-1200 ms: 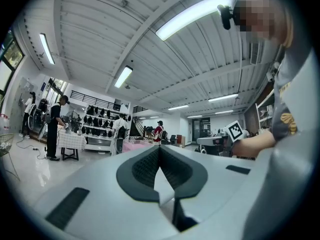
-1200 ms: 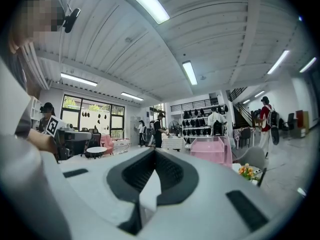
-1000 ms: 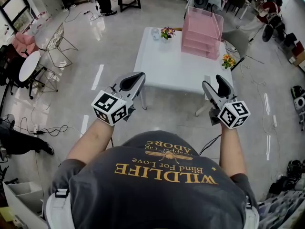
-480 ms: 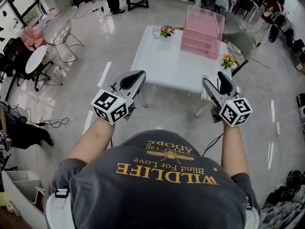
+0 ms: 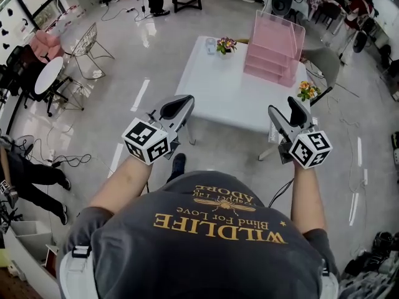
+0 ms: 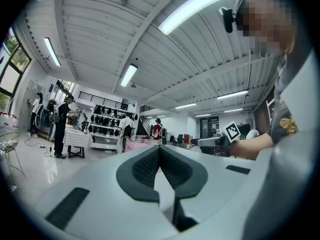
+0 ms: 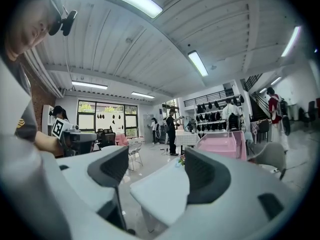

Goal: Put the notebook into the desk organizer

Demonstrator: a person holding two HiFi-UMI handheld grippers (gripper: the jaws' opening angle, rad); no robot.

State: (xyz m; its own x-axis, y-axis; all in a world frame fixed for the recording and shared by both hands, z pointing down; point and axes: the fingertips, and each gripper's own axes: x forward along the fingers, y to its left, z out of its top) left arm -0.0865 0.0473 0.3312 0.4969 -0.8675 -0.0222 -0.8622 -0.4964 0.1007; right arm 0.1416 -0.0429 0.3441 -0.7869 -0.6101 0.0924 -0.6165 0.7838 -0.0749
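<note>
A pink tiered desk organizer (image 5: 275, 41) stands at the far right of a white table (image 5: 230, 89) ahead of me; it also shows in the right gripper view (image 7: 222, 145). I cannot make out a notebook in any view. My left gripper (image 5: 179, 104) is held in the air short of the table's near left corner, its pads (image 6: 150, 166) pressed together with nothing between them. My right gripper (image 5: 285, 109) hovers off the near right corner, jaws wide open and empty (image 7: 152, 166).
Two small flower pots sit on the table, one at the back (image 5: 224, 44) and one at the right edge (image 5: 306, 91). A grey chair (image 5: 327, 58) stands behind the organizer. A wire chair (image 5: 84, 47) and a round table (image 5: 47, 73) stand left. A person (image 5: 31, 174) is at the left, by floor cables.
I have stepped nearer the table, and a foot now shows below the left gripper. Both grippers keep their pose. The person at the left has come further into view.
</note>
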